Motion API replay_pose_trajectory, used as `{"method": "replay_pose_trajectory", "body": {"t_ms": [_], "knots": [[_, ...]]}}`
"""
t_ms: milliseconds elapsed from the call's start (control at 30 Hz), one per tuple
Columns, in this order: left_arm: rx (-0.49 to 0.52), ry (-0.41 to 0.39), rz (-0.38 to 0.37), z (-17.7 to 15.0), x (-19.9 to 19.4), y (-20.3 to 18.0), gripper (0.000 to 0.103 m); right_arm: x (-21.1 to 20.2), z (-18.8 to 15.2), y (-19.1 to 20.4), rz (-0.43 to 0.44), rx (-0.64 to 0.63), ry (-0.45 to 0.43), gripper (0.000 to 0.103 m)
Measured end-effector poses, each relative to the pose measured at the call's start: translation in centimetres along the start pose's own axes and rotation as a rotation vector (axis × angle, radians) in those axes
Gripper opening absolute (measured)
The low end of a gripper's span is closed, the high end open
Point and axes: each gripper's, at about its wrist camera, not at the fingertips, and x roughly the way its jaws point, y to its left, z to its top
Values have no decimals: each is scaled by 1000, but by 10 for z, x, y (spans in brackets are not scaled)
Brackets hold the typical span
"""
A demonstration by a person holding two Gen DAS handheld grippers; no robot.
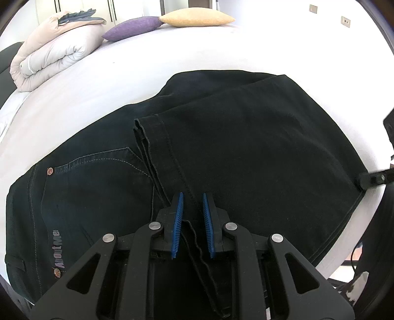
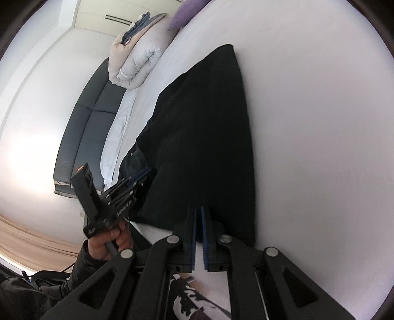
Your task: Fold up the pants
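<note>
Covering most of both views: one white bed [image 1: 221,49] with a dark padded headboard [image 2: 83,137] against a pale wall. One pair of black pants [image 1: 246,147] lies folded on the sheet near the bed's edge. One rolled duvet [image 1: 51,59], two cushions, purple [image 1: 133,28] and yellow [image 1: 197,17]. Left gripper [image 1: 192,197] clenched on a pants seam. Right gripper [image 2: 199,209] pinched on the fabric edge. One hand [image 2: 108,241] holds the left tool.

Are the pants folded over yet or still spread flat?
Folded once: on the pants the leg hems lie up by the back pocket.
</note>
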Motion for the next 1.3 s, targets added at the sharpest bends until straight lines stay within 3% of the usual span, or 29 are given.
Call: {"method": "replay_pose_trajectory", "body": {"t_ms": [100,167,267,400,467,567,667,833,867,967,1067,1167,1200,1267,1300], "knots": [[-13,-15,-15,-2,-2,4,16,-12,-16,8,-44,-7,-13,7],[-19,-26,-24,-5,-5,6,16,-22,-23,16,-62,-26,-25,21],[-40,-42,-37,-7,-12,9,16,-36,-17,30,-41,-56,-71,22],[-152,-88,-114,-19,-33,27,17,-35,7,61,59,-107,-125,29],[-207,-111,-153,-32,-44,37,17,-15,21,72,100,-103,-126,33],[-281,-142,-167,-52,-62,49,17,36,44,79,91,-51,-87,34],[-326,-174,-171,-69,-81,58,17,92,65,83,149,29,-31,34],[-489,-235,-188,-104,-114,93,17,140,85,80,87,32,14,34],[-529,-243,-196,-111,-118,103,17,141,87,75,84,35,7,29],[-667,-272,-199,-138,-132,128,17,131,94,54,107,78,-46,17],[-800,-288,-188,-167,-142,152,17,103,97,30,84,132,-143,14],[-930,-310,-176,-190,-150,172,17,64,97,1,55,269,-295,14],[-968,-317,-175,-194,-151,177,19,51,94,-6,60,306,-339,15],[-1032,-349,-185,-203,-157,187,43,40,87,-5,63,309,-370,22],[-1052,-367,-187,-205,-160,189,78,41,82,0,63,292,-361,25]]}}
